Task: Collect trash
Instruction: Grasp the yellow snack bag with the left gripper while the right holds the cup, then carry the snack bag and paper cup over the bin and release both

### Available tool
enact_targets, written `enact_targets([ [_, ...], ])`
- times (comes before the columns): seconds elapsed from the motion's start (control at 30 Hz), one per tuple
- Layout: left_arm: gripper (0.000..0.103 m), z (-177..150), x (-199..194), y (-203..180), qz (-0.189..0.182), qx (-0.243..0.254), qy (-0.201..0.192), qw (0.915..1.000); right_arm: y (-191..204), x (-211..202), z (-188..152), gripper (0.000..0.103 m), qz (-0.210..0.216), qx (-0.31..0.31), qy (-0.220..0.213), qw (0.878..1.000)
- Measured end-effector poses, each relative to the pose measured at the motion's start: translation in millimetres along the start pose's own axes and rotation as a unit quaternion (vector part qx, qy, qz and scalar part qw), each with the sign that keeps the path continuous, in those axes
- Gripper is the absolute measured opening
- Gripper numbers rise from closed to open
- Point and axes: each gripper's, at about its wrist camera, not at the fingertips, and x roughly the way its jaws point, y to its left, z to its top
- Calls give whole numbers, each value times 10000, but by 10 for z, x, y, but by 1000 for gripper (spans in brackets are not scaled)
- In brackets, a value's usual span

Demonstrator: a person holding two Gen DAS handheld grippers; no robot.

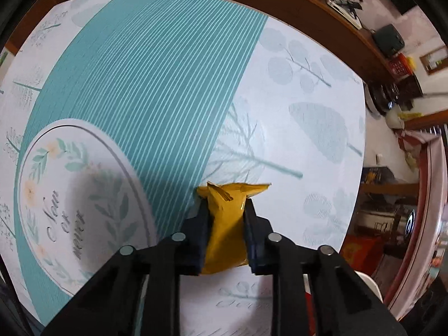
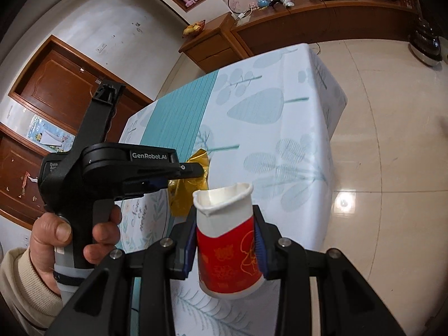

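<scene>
My left gripper (image 1: 224, 210) is shut on a crumpled yellow wrapper (image 1: 226, 224), held just above the table with the white and teal cloth (image 1: 294, 70). The same wrapper (image 2: 190, 184) and the left gripper (image 2: 193, 172) show in the right wrist view, with a hand on its handle. My right gripper (image 2: 225, 225) is shut on a squashed red and white paper cup (image 2: 226, 246), rim up, held in the air above the table's near right edge (image 2: 266, 151).
A printed round emblem (image 1: 72, 207) marks the tablecloth at the left. Shiny tiled floor (image 2: 392, 168) lies to the right of the table. A wooden sideboard (image 2: 308, 19) with cables and devices runs along the far wall. A brown door (image 2: 64, 89) is at the left.
</scene>
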Motion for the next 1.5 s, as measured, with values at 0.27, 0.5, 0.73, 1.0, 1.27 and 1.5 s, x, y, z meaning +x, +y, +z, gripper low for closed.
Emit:
enact_targets([
  [0.27,18,-446,-388,413,-10,339,-165,9993,268,-107,-356,35,75,55,45,9999],
  [0.5,18,-1019,-986,1094,-100,673,-553,9961,715,-280,-844,35,80,44,-5,10000],
  [0.73,18,-1748,-1648,2060,-209,1303,-985,9863,1509,-556,-1607,35,-137,149,-417,9989],
  [1.0,18,-2429,-2132,2961,-654,1890,-1105,9735,2408,-779,-2540,35,-345,509,-1115,9919],
  [1.27,18,-2952,-2225,3384,-768,2235,-991,9666,2973,-834,-3310,35,-608,760,-1219,9878],
  [1.5,18,-3314,-2152,3445,-771,2315,-779,9666,3136,-818,-3726,35,-822,723,-912,9898],
])
